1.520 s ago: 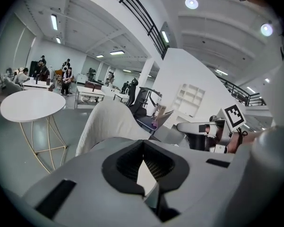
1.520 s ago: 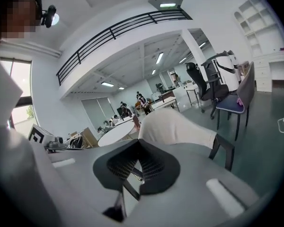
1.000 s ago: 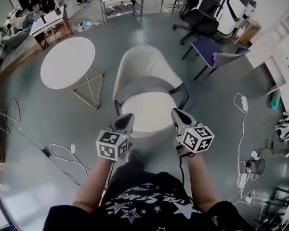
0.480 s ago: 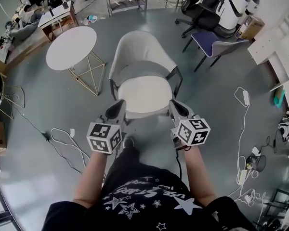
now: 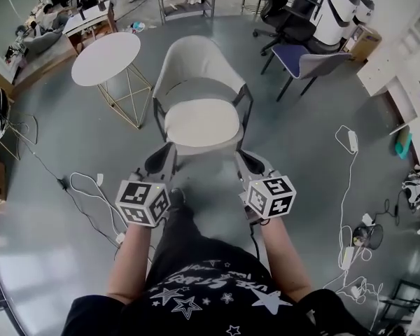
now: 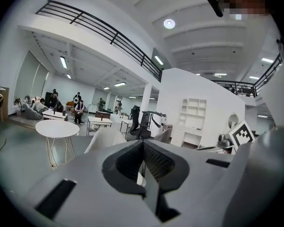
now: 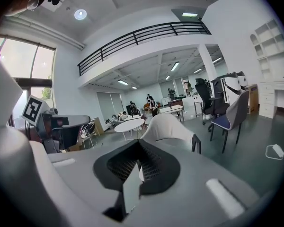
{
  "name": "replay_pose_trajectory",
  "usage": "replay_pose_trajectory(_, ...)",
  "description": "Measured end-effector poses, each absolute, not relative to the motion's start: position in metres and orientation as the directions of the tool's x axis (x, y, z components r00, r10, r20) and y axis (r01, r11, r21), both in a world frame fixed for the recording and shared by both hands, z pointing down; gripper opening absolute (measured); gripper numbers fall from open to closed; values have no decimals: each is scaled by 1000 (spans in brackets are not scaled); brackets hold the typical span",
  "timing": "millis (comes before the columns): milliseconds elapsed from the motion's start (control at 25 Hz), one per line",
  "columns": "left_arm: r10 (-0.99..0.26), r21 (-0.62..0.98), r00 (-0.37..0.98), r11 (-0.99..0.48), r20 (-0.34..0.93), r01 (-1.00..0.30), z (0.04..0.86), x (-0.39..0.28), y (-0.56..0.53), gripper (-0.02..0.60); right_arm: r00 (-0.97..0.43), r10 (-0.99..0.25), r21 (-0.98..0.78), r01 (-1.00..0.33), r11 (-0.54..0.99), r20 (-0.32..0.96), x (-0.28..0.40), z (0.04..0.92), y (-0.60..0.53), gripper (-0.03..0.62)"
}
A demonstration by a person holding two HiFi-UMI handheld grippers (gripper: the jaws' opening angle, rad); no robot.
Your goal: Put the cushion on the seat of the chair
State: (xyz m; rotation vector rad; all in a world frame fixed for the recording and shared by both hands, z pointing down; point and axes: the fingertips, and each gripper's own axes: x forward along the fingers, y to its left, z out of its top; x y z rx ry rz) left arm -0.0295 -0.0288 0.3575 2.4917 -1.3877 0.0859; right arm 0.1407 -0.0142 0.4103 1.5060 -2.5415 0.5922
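From the head view I get the grey floor point(image 5: 56, 152) all round, and on it the chair point(image 5: 196, 65) facing me, with a round table point(image 5: 106, 58) just to its left. The pale cushion point(image 5: 201, 121) lies flat on the chair's seat, which only this view lets me see from above. The left gripper point(image 5: 168, 148) and right gripper point(image 5: 241, 155) hang near the seat's front edge, apart from the cushion. Cables point(image 5: 91, 187) loop across the floor beside them, and neither gripper view shows those. The gripper views give me what the head view cannot: both pairs of jaws are closed together with nothing between them. They also show a railed balcony point(image 7: 142, 34) overhead, and the left one catches the other gripper's marker cube point(image 6: 240, 135).
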Motion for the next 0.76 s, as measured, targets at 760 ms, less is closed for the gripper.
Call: replay_pose_trajectory(760,-841,183,495,-463,219,-867,352,-20,92,9,-556,-781,-303,-825,478,282,129,413,99,3)
